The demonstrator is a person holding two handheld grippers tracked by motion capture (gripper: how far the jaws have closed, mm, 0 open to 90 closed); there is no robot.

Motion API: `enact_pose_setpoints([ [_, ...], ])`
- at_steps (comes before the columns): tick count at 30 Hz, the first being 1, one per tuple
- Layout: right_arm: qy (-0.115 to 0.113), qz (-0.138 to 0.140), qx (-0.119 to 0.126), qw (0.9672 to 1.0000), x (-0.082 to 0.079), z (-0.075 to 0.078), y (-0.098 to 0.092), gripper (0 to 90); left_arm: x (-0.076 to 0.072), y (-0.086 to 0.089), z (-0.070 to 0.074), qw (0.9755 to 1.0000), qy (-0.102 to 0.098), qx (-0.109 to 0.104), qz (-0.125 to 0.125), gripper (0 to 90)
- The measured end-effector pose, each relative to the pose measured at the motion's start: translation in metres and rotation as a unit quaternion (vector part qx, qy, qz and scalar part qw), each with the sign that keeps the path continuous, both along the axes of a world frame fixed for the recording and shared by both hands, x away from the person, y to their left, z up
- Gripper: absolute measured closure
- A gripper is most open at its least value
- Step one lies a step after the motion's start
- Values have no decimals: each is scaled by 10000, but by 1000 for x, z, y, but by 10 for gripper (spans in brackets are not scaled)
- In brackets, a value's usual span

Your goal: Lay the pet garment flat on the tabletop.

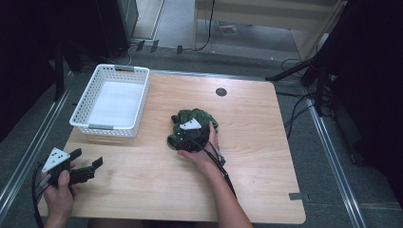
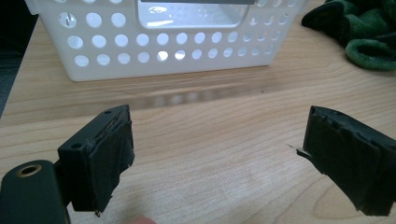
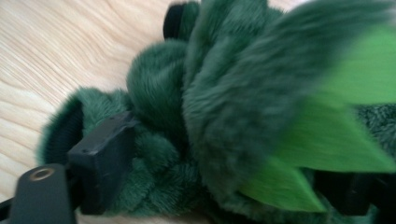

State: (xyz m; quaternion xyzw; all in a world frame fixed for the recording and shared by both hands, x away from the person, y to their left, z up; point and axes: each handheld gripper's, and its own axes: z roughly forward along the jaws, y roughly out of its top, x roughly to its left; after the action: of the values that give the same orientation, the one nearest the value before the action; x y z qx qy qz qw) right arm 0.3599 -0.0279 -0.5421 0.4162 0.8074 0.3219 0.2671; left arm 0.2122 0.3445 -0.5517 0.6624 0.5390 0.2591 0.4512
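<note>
Lying near the middle of the wooden worktop (image 1: 266, 156), a dark green plush toy (image 1: 197, 118) with lighter green felt spikes sits between the jaws of the right hand-held gripper (image 1: 183, 135), which press into its fur from both sides. The left hand-held gripper (image 1: 88, 164) hovers well apart near the front left corner, jaws wide and empty, facing the white perforated basket (image 1: 83, 111).

Left gripper (image 1: 88, 164) held low at the near-left, jaws spread wide; right gripper (image 1: 190, 135) extended forward, jaws parted.
</note>
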Motion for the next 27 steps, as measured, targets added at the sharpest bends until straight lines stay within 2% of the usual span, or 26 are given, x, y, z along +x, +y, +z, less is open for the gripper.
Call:
enact_pose_setpoints([
  [1, -46, 43, 44, 10000, -1, 0, -1, 320, 0, 0, 0, 10000, 2, -12, 2, 87],
  [2, -233, 88, 80, 9997, -5, -1, -1, 529, 0, 0, 0, 10000, 13, -19, -6, 87],
  [3, -268, 139, 112, 9995, -5, -1, -2, 608, 0, 0, 0, 10000, 21, -13, 7, 87],
  [4, -268, 139, 112, 9995, -5, -1, -2, 608, 0, 0, 0, 10000, 21, -13, 7, 87],
  [5, -296, 130, 319, 9990, -6, 3, -7, 740, 0, 0, 0, 10000, 10, -15, 8, 87],
  [6, -347, 81, 420, 9985, -6, 5, -9, 789, 0, 0, 0, 10000, 5, -20, 11, 87],
  [8, -528, 12, 549, 9971, -8, 12, -18, 822, 0, 0, 0, 10000, -8, -14, 22, 87],
  [9, -564, 17, 666, 9962, -9, 17, -23, 827, -1, 0, 1, 10000, -46, 8, 32, 87],
  [11, -601, 4, 730, 9955, -11, 20, -26, 832, -1, 0, 1, 10000, -58, 43, 13, 87],
  [12, -784, 67, 852, 9933, -20, 34, -36, 834, -2, 0, 4, 10000, -73, -26, -35, 87],
  [13, -837, 80, 920, 9922, -25, 39, -39, 834, -2, 0, 4, 10000, -73, -26, -35, 87],
  [14, -869, 136, 1048, 9906, -32, 48, -45, 834, -2, 1, 7, 9998, -82, -187, -22, 87],
  [15, -869, 136, 1048, 9906, -32, 48, -45, 834, -2, 1, 7, 9998, -82, -187, -22, 89],
  [16, -946, 197, 1259, 9873, -45, 61, -55, 834, -1, 0, 12, 9983, -117, -563, -96, 89],
  [19, -1000, 270, 1477, 9836, -62, 77, -67, 834, -2, -18, 26, 9982, -222, -496, -263, 89],
  [20, -1042, 311, 1538, 9821, -68, 82, -71, 834, -2, -18, 26, 9982, -222, -496, -263, 89],
  [21, -1042, 311, 1538, 9821, -68, 82, -71, 834, -3, -27, 34, 9978, -286, -460, -385, 89],
  [22, -1039, 372, 1645, 9802, -76, 89, -75, 833, -4, -36, 41, 9971, -352, -450, -493, 89],
  [25, -947, 518, 1957, 9747, -95, 102, -82, 833, -5, -64, 63, 9939, -538, -431, -855, 89],
  [27, -909, 671, 1963, 9740, -108, 108, -82, 832, -3, -84, 76, 9909, -632, -469, -1096, 89],
])
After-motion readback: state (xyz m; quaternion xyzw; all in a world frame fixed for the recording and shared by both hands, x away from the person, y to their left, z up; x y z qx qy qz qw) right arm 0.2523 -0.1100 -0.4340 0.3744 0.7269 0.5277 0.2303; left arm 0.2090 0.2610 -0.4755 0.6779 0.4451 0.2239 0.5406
